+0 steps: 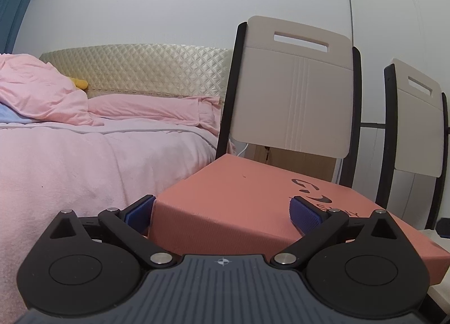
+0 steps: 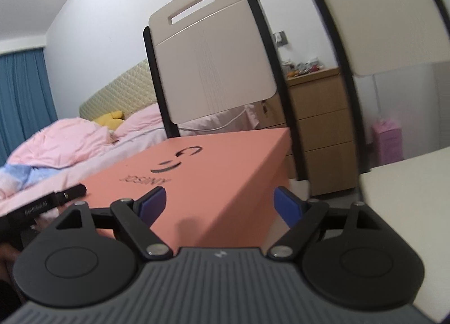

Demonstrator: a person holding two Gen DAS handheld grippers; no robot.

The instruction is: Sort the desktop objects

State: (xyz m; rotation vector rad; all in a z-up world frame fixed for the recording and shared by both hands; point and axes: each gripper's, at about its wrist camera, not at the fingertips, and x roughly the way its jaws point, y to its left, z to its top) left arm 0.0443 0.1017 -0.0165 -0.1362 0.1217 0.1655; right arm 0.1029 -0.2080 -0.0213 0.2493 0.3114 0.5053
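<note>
My left camera gives me the bed [image 1: 84,155] and two chair backs; only my right camera shows the dresser [image 2: 317,127] behind the chairs, the blue curtain [image 2: 25,99] far left, and the white table [image 2: 407,211] on the near right.

The salmon box [image 1: 239,197] lies just ahead of both grippers. The left gripper [image 1: 222,211] has its jaws spread wide around the box's near corner, one pad beside the left face and the other over the lid; I cannot tell whether they touch. The right gripper [image 2: 218,206] also stands apart, with the box's other near corner between its pads and a clear gap on the right side.

In the right view the left gripper's black body [image 2: 42,203] pokes in at the left edge. The nearer chair [image 1: 292,90] stands just behind the box, and the second chair [image 1: 416,116] is to the right.
</note>
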